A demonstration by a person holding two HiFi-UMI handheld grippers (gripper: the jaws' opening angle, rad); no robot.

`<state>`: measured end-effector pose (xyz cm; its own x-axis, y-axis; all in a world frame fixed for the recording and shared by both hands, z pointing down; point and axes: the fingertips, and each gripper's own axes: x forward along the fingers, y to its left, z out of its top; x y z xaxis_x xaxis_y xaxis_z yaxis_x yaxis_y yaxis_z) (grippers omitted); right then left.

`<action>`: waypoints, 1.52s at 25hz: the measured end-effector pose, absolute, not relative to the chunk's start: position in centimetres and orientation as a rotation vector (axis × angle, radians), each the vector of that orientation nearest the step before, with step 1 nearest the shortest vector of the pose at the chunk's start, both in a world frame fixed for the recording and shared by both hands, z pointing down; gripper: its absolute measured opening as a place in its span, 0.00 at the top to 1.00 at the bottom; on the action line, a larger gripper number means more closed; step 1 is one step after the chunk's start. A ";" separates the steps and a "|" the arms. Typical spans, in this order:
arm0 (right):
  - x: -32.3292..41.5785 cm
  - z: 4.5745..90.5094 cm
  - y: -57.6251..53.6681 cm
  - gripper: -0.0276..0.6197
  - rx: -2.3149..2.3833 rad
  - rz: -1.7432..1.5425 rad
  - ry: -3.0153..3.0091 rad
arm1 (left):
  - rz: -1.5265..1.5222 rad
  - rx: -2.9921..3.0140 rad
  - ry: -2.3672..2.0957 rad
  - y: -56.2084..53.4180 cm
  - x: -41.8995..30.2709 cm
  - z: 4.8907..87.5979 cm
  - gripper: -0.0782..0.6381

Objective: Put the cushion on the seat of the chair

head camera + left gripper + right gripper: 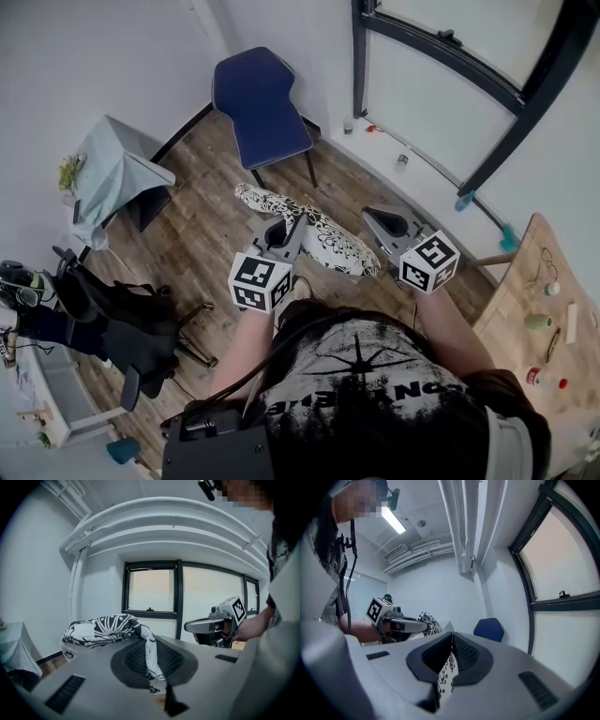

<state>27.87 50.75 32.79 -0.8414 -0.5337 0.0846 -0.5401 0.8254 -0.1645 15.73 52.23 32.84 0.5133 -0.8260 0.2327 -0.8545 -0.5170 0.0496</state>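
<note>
While both grippers hold the cushion in the air above the wooden floor, each pair of jaws is closed on its patterned cover.

Left gripper: the jaws are pressed together on a thin fold of fabric. The fold runs up between the pads and out to the cushion body at the left.

Right gripper: the jaws are clamped on a narrow strip of the same fabric. Most of the cushion is hidden behind the jaw housing.

The blue chair stands well apart from the cushion, which is not yet on its seat.

From the head view, the gripper bodies cover both grip points, so pad contact cannot be read there.
</note>
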 end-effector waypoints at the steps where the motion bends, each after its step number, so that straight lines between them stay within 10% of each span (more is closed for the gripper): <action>1: 27.6 33.0 50.5 0.93 0.874 0.289 -2.963 | 0.269 2.586 -1.449 52.0 15.4 33.1 0.85; 38: 7.3 36.8 26.3 0.93 0.903 0.211 -2.865 | 0.285 2.617 -1.286 25.4 -3.1 37.8 0.85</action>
<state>7.27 26.26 36.81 -0.8122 -0.5593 0.1656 -0.5775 0.8110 -0.0935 -3.14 25.36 37.76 0.6004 -0.7550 0.2637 -0.7957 -0.5968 0.1032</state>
